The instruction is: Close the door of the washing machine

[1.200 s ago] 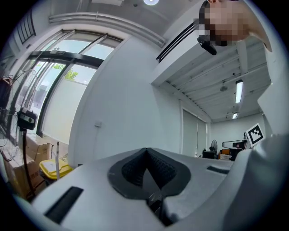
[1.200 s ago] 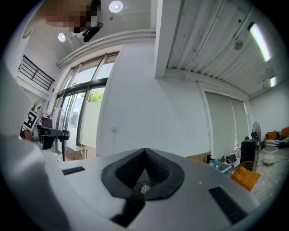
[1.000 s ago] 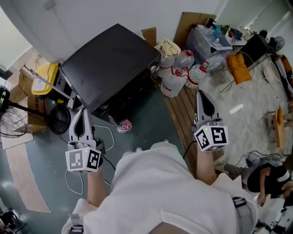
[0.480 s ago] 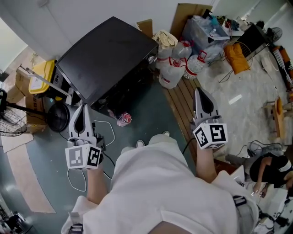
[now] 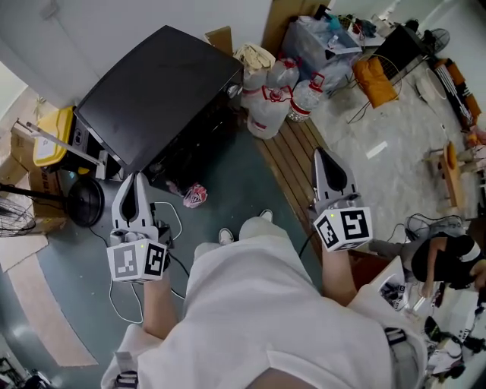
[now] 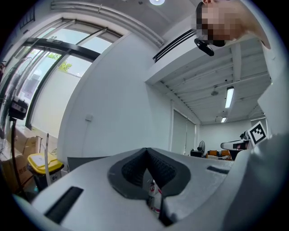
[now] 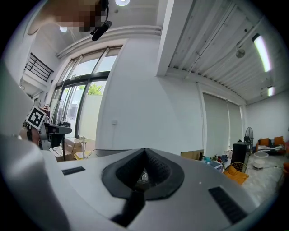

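The head camera looks steeply down from above the person onto the left gripper (image 5: 137, 181), the right gripper (image 5: 323, 154) and the washing machine (image 5: 156, 91); each gripper camera rides close behind its own jaws, facing level across the room; all three views share the white wall (image 5: 152, 23).

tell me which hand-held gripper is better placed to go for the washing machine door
Left, probably. The left hand-held gripper sits close to the washing machine's dark front, tips toward it. The right hand-held gripper is off over the wooden planks, farther away. The door itself is hard to make out.
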A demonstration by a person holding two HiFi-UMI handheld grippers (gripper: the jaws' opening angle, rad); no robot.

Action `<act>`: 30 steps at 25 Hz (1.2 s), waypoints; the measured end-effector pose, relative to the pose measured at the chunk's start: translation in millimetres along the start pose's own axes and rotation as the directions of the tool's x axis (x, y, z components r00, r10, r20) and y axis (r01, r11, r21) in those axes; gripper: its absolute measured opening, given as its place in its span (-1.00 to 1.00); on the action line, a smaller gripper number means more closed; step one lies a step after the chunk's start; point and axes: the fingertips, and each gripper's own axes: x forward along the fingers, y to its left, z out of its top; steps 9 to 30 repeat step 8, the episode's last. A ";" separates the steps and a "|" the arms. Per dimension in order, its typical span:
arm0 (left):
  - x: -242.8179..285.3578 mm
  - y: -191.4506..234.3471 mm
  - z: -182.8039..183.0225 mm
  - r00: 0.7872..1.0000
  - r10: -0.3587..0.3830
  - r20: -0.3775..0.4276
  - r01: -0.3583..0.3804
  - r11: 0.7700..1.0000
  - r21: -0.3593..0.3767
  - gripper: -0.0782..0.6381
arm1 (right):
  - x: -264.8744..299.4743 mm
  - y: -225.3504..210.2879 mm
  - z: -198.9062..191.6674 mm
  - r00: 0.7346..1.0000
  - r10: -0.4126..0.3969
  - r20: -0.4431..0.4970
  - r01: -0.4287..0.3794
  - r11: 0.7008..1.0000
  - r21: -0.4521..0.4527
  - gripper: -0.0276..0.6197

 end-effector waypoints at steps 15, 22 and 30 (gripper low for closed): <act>3.7 -15.4 -15.4 0.999 -0.044 -0.021 0.044 0.999 -0.006 -0.77 | -19.2 2.4 -11.8 0.999 -0.024 -0.023 0.023 0.999 -0.046 -0.92; 3.7 -15.4 -15.4 0.999 -0.044 -0.021 0.044 0.999 -0.006 -0.77 | -19.2 2.4 -11.8 0.999 -0.024 -0.023 0.023 0.999 -0.046 -0.92; 3.7 -15.4 -15.4 0.999 -0.044 -0.021 0.044 0.999 -0.006 -0.77 | -19.2 2.4 -11.8 0.999 -0.024 -0.023 0.023 0.999 -0.046 -0.92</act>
